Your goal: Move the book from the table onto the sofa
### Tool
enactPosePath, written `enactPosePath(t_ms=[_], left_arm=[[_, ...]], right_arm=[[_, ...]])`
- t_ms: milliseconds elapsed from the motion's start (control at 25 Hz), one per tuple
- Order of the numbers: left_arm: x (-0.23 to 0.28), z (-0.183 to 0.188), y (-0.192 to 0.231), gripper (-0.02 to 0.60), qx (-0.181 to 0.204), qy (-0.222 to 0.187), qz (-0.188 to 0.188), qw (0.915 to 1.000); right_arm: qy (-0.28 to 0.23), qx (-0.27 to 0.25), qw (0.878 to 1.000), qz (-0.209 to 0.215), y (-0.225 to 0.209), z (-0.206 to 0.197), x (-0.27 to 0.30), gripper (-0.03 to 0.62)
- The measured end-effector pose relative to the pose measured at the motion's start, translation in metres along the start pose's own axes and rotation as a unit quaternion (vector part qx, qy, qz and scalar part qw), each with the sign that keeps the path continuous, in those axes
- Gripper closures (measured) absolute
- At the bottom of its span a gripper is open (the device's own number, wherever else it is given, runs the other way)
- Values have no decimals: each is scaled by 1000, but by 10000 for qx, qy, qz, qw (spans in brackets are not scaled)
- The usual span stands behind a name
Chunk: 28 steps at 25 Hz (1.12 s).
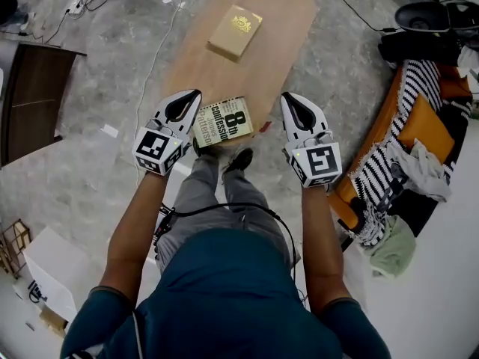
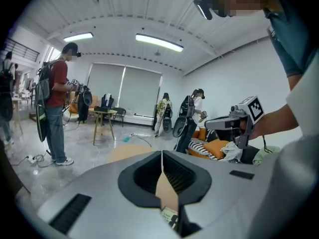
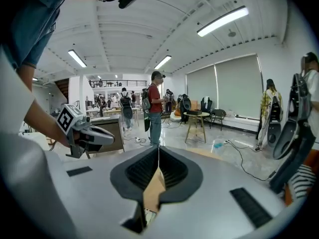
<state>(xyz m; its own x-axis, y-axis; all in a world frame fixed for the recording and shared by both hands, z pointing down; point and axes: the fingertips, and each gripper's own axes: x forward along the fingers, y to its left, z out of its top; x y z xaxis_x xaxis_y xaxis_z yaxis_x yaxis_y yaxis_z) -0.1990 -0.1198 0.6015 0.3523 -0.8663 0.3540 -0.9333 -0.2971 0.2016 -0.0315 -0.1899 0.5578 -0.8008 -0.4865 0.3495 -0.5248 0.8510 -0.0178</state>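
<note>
The book lies flat on the near end of the wooden table, untouched, so the task looks to be at its opening step, the approach. In the head view the left gripper hangs just beside the book at its 9 o'clock. The right gripper stands a little apart at its 3 o'clock. Each gripper's own view shows its jaws pressed together with nothing between them.

A gold-covered book sits farther up the table at 12 o'clock. The nearer one, flanked by both grippers, seems the likelier target. The sofa, heaped with a striped blanket, lies at 3 o'clock from the table.

The next move calls for opening the jaws. They then need to clamp one edge of the flat book, probably the edge nearest the table's rim. The book can then be carried toward 3 o'clock.
</note>
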Motion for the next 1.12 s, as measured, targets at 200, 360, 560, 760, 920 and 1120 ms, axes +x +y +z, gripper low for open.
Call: enactPosePath(t_ms=[200, 360, 560, 760, 920, 1120], left_arm=[[14, -66, 33, 577, -510, 465, 246, 9973], [22, -121, 52, 574, -705, 870, 422, 9928], [34, -193, 69, 525, -1046, 1403, 573, 9829], [33, -257, 79, 499, -1317, 1842, 677, 9717], [29, -304, 84, 470, -1508, 2189, 724, 9613], [25, -358, 88, 397, -1948, 2535, 845, 9437]], right_arm=[[294, 121, 9994, 99, -1, -40, 37, 579], [633, 257, 9973, 270, 4, -83, 62, 579], [1058, 641, 9917, 363, 3, -143, 89, 577], [1549, 1004, 9817, 459, 9, -207, 113, 563], [1981, 1377, 9693, 466, 16, -260, 127, 500], [2473, 1565, 9548, 527, 25, -315, 145, 488]])
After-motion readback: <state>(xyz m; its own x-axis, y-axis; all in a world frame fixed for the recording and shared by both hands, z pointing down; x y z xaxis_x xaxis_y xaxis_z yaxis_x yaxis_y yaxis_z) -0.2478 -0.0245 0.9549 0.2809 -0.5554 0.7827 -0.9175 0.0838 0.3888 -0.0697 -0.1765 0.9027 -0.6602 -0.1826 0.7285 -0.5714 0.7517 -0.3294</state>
